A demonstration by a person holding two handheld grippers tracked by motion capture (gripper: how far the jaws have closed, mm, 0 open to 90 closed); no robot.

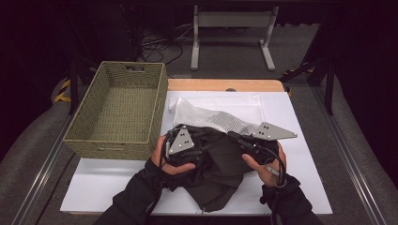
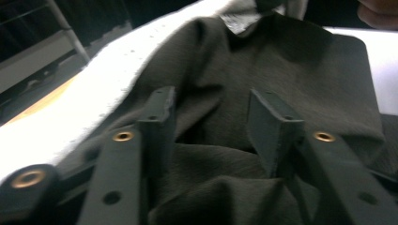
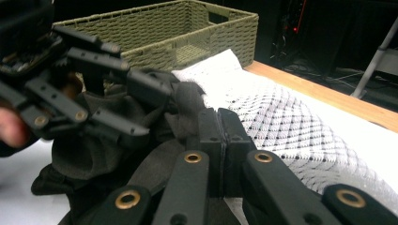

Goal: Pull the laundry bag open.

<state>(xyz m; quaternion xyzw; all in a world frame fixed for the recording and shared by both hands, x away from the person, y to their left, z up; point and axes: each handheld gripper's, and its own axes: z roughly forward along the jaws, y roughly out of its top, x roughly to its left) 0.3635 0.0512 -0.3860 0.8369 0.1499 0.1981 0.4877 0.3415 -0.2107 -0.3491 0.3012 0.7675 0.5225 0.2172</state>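
A dark garment (image 1: 216, 173) lies bunched on the white board, overlapping a white mesh bag (image 1: 211, 117) behind it. My left gripper (image 1: 202, 143) sits on the garment's left side. In the left gripper view its jaws stand apart (image 2: 213, 108), with a fold of the dark cloth (image 2: 281, 61) between them and not pinched. My right gripper (image 1: 237, 138) is at the garment's upper right edge. In the right gripper view its jaws (image 3: 219, 115) are pressed together on an edge of the dark cloth (image 3: 84, 154). The left gripper (image 3: 150, 112) shows just ahead, and the mesh bag (image 3: 281, 117) spreads to the right.
A woven green basket (image 1: 117, 140) stands at the left, partly off the white board (image 1: 305, 187). Its inside is bare. A strip of wooden table edge (image 1: 225, 85) runs behind the board. A metal stand (image 1: 232, 21) stands on the floor farther back.
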